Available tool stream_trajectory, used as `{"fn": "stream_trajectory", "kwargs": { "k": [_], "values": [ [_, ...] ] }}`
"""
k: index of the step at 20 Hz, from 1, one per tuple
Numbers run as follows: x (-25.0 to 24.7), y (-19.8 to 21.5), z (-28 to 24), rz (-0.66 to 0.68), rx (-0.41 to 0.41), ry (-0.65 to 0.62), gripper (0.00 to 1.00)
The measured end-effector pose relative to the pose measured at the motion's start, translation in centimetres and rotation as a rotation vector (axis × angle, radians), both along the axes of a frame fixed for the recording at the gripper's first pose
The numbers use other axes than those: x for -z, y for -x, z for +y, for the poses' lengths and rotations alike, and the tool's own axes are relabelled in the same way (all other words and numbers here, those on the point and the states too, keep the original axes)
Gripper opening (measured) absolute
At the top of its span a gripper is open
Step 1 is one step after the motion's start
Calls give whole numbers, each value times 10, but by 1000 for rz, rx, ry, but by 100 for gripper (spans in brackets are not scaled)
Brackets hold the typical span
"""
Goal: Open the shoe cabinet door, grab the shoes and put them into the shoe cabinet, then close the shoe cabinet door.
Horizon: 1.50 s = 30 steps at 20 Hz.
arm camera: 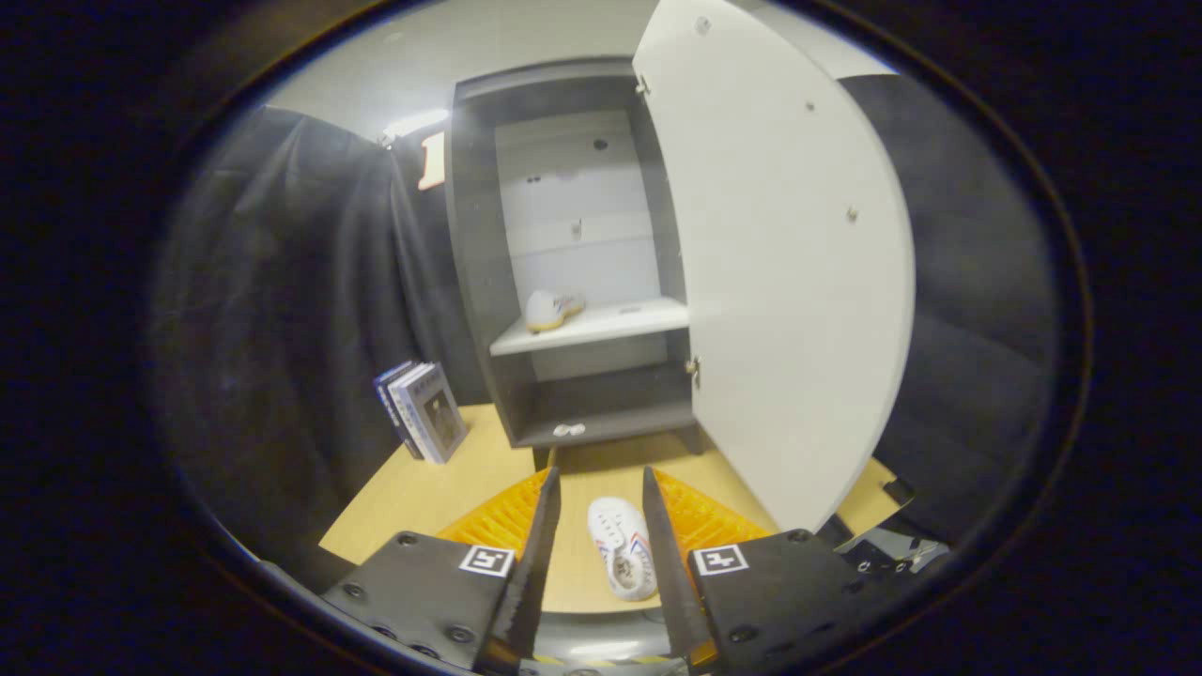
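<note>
The shoe cabinet (474, 272) stands at the back of the wooden table with its white door (789, 282) swung wide open to the right. One white shoe (551, 309) rests on the left part of the cabinet's white shelf (620, 324). A second white shoe (624, 547) lies on the table, toe pointing toward the cabinet. It sits below and between my fingers, nearer the right finger (665, 535). My gripper (600, 479) is open, and its fingers do not touch the shoe.
A few books (423, 413) lean against the black cloth left of the cabinet. A small white object (568, 430) lies on the cabinet's bottom board. The open door's lower corner reaches over the table (423, 493) to my right. Dark clamps (883, 554) sit at the table's right edge.
</note>
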<state>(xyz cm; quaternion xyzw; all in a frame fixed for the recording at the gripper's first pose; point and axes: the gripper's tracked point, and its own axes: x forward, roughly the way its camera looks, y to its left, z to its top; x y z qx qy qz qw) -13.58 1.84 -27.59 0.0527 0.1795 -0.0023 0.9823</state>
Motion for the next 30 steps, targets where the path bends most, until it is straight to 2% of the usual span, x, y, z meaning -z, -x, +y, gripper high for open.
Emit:
{"fn": "stream_trajectory", "kwargs": {
  "k": [7,12,17,21,27,30],
  "values": [
    [157,-29,9,166,-20,21,54],
    [226,-61,7,236,-39,17,63],
    [266,-72,15,333,-57,34,62],
    [278,-86,19,393,-69,52,61],
    [285,-101,22,409,-80,107,51],
    [282,-105,16,405,-57,141,46]
  ]
}}
